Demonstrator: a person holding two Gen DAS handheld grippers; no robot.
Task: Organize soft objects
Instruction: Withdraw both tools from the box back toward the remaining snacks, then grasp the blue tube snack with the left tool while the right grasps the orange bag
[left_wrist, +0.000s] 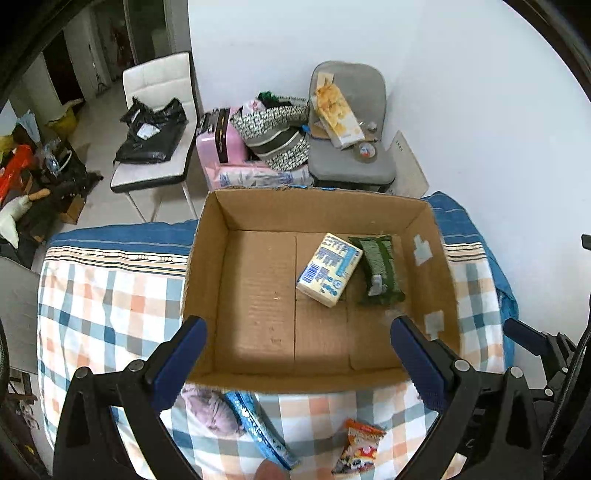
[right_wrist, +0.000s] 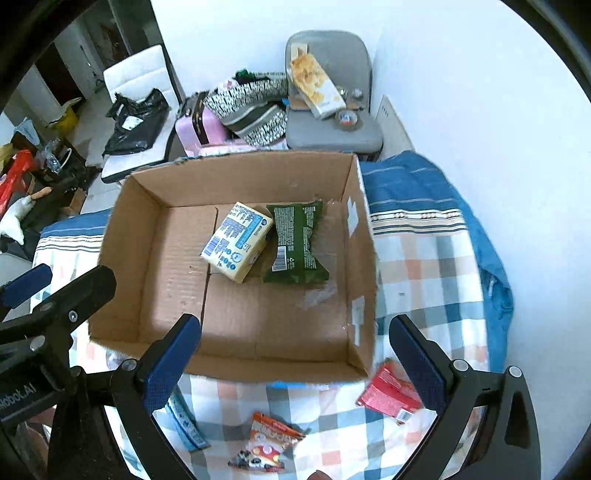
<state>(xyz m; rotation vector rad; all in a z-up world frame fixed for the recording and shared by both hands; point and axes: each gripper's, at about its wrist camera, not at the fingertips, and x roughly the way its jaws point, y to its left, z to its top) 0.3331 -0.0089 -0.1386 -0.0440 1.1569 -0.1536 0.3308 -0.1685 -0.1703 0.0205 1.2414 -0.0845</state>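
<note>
Left gripper: hanging wide open, empty, over the box.
Right gripper: also gaping, holding nothing.
Next pick: I'd be lowering onto the orange snack packet just below, pinching its middle.

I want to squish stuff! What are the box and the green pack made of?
Box: corrugated cardboard, matte brown; ribbed lines show on its floor. Green pack: probably thin plastic film, slightly glossy, with crinkles and crimped ends. It looks soft to squeeze, though the contents stay hidden.
</note>
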